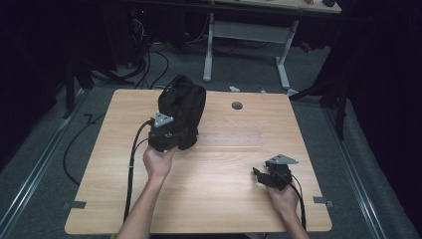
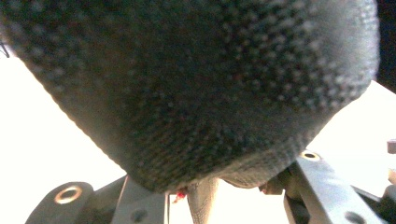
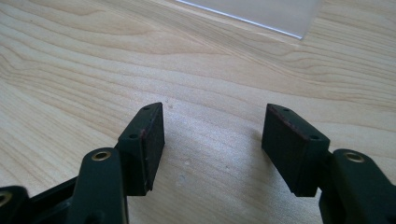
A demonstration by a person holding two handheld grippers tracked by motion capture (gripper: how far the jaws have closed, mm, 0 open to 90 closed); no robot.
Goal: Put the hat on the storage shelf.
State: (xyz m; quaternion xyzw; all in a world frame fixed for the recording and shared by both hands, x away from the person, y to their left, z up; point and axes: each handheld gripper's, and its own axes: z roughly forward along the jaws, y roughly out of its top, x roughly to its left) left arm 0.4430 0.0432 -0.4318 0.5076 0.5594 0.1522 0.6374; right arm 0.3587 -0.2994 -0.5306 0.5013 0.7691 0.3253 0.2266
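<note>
A light wood counter (image 1: 214, 179) stands in a dark room, with a grey floor, cables and a white desk frame (image 1: 246, 47) behind it. A black bag (image 1: 181, 107) stands on the counter's far left part. The left claw (image 1: 164, 134) is pressed against its near side; in the left gripper view, black weave hides the jaws, so I cannot tell its grip. The right claw (image 3: 212, 144) rests released on bare wood, near right, well apart from the bag. A clear sheet (image 3: 261, 14) is cut off ahead of it.
</note>
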